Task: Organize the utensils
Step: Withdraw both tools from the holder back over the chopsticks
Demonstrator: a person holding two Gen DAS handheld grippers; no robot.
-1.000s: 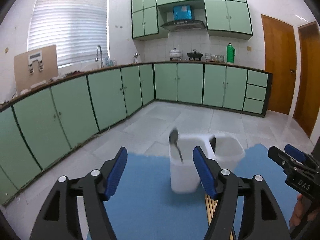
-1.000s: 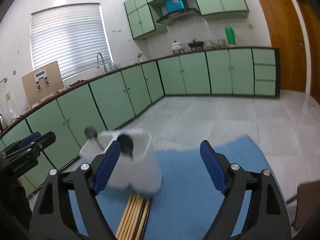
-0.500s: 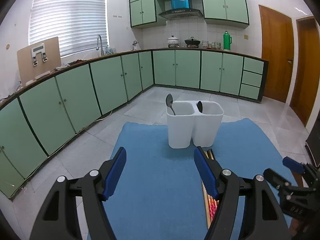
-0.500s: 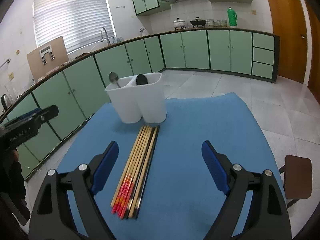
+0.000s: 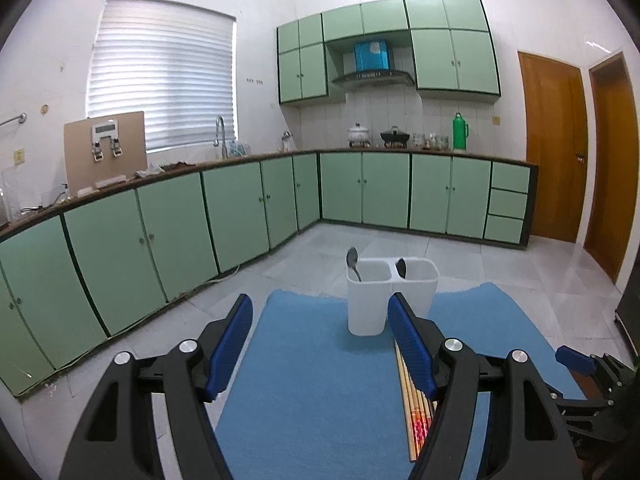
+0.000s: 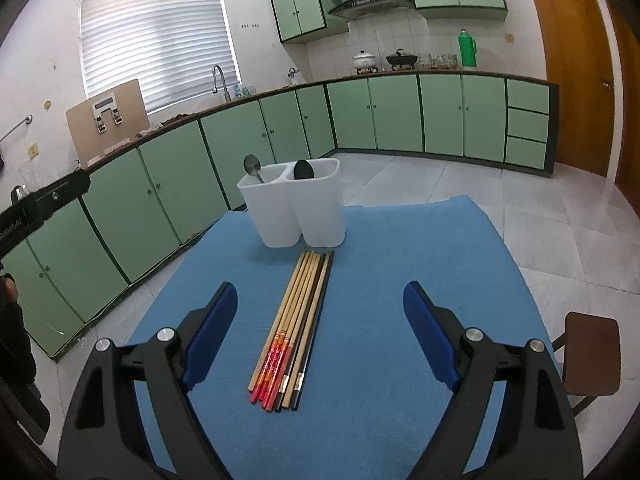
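chopsticks point(image 6: 298, 326) are lying bundled on the blue mat point(image 6: 400, 280) covering the desk, tips just short of the white two-compartment holder point(image 6: 294, 210). i'm seeing a metal spoon point(image 6: 252, 168) standing in its left compartment, a black spoon point(image 6: 304, 170) in the right. left hand-held gripper point(image 5: 320, 342) and right hand-held gripper point(image 6: 320, 336) are both hovering wide open, holding nothing.

Home kitchen — cabinets point(image 5: 240, 204), faucet point(image 5: 219, 136)

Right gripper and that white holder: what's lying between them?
A bundle of chopsticks on the blue mat, seen in the right wrist view.
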